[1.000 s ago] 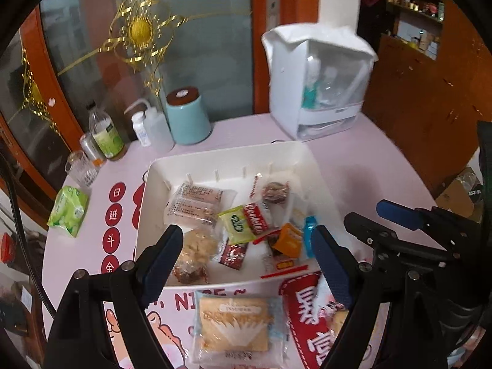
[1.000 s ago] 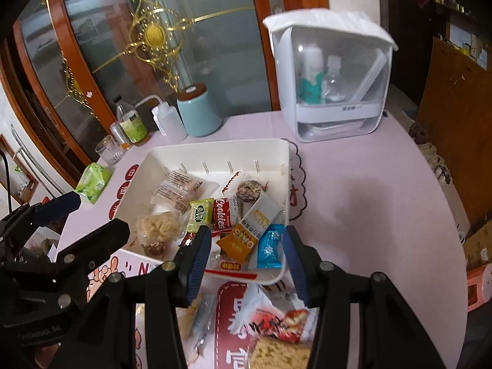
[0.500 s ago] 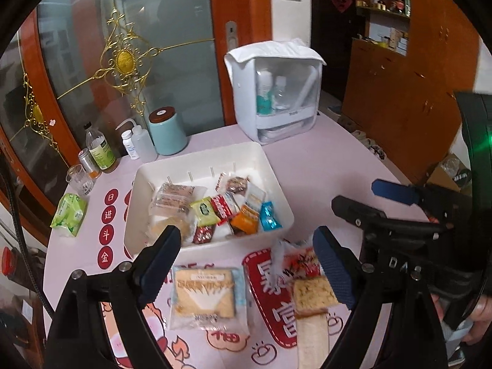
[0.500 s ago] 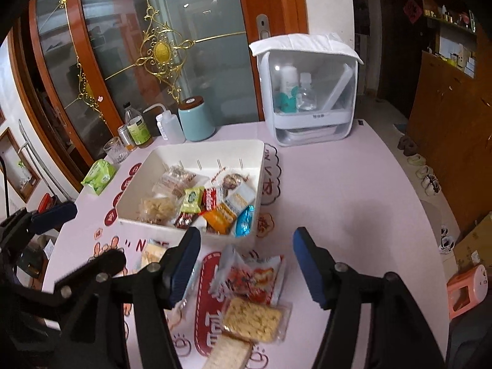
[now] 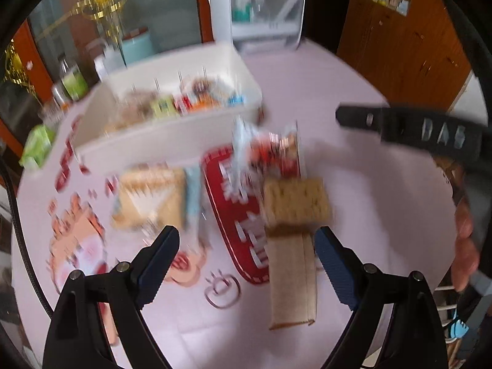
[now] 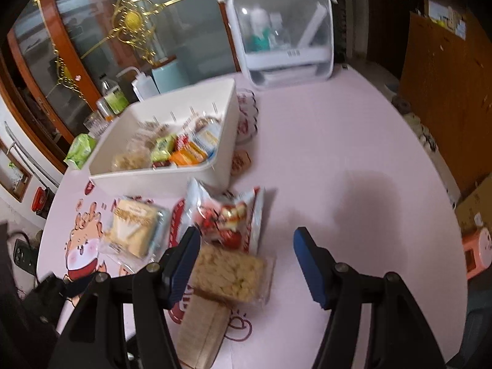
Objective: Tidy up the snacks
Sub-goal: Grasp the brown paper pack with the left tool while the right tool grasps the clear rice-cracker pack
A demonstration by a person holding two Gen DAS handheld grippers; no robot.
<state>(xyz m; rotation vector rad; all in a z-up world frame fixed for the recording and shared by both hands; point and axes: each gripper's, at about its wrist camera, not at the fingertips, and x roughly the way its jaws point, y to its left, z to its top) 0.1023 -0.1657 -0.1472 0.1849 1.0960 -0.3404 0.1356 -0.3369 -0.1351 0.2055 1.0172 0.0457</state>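
Note:
A white tray (image 5: 166,141) (image 6: 160,181) holds several small snack packets. In front of it on the pink table lie a bread packet (image 5: 150,196) (image 6: 135,230), a red and white snack bag (image 5: 270,150) (image 6: 230,215), a rice cracker packet (image 5: 295,200) (image 6: 230,273) and a long wafer bar (image 5: 292,273) (image 6: 200,329). My left gripper (image 5: 246,264) is open and empty, low over the packets. My right gripper (image 6: 246,264) is open and empty above the rice cracker packet; it also shows at the right of the left wrist view (image 5: 415,129).
A white storage box (image 6: 283,33) with bottles stands at the back. A teal canister (image 6: 167,77), squeeze bottle (image 6: 141,84), green-label bottle (image 6: 115,98) and a green tissue pack (image 6: 80,150) sit at the back left. A wooden cabinet (image 6: 446,92) is on the right.
Both grippers have pulled back from the tray and dropped toward the loose packets on the table. Both stay open. The left wrist view is blurred by motion.

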